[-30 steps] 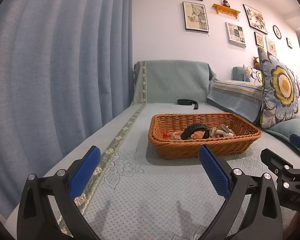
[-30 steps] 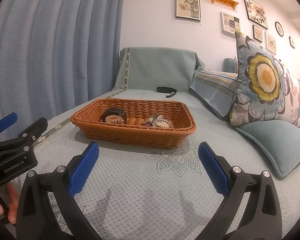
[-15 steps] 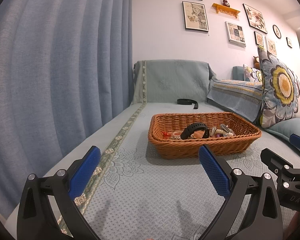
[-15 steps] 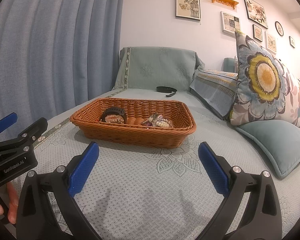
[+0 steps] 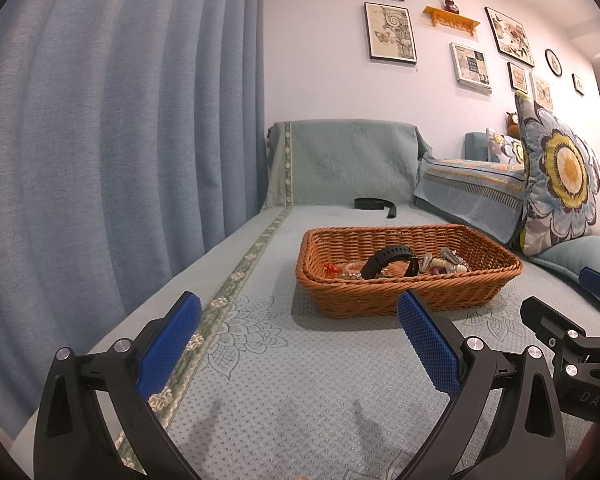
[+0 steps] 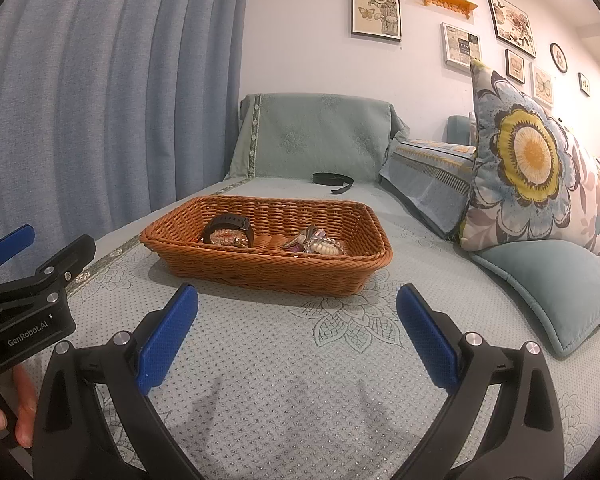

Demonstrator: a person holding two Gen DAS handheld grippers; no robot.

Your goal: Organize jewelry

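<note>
A brown wicker basket stands on the teal sofa seat. It holds a black watch, beaded pieces and hair clips. A black strap lies on the seat behind the basket. My left gripper is open and empty, a short way in front of the basket. My right gripper is open and empty, also in front of the basket. Each gripper shows at the edge of the other's view.
A blue curtain hangs on the left. A flowered pillow and a plain teal cushion lie to the right. The covered sofa arm rises behind. Framed pictures hang on the wall.
</note>
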